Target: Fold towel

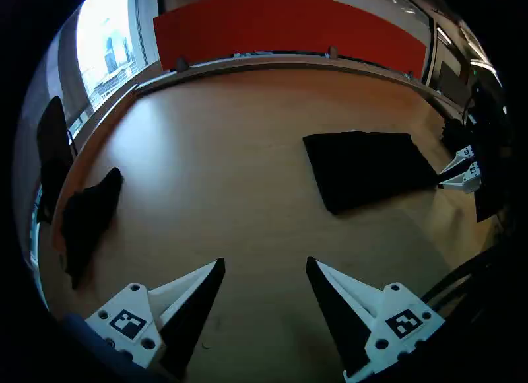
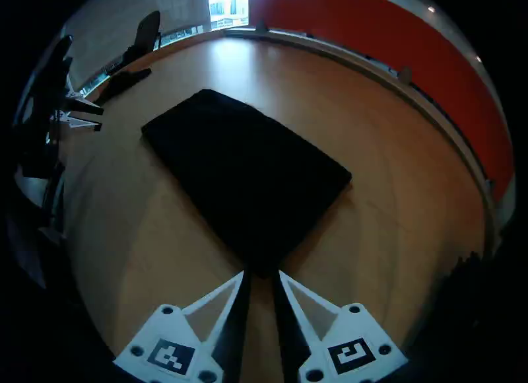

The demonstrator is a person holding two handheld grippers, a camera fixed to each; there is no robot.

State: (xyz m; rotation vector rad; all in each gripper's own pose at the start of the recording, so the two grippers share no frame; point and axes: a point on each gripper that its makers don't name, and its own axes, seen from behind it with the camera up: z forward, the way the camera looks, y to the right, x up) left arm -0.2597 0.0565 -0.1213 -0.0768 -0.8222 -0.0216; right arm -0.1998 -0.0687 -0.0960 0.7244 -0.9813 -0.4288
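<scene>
A black towel (image 2: pixel 244 172), folded into a flat rectangle, lies on the wooden table (image 2: pixel 396 205). My right gripper (image 2: pixel 262 275) is at its near corner, and its two fingers are closed to a narrow gap with that corner pinched between the tips. In the left gripper view the same towel (image 1: pixel 366 165) lies to the right, with the right gripper (image 1: pixel 443 181) at its right edge. My left gripper (image 1: pixel 265 265) hovers open over bare wood, well short of the towel and holding nothing. It also appears far off in the right gripper view as the left gripper (image 2: pixel 92 115).
A second dark cloth (image 1: pixel 89 221) lies crumpled near the table's left edge. A red partition (image 1: pixel 290 26) runs along the far side of the table (image 1: pixel 218 158). Windows and a dark chair (image 1: pixel 53 152) stand to the left.
</scene>
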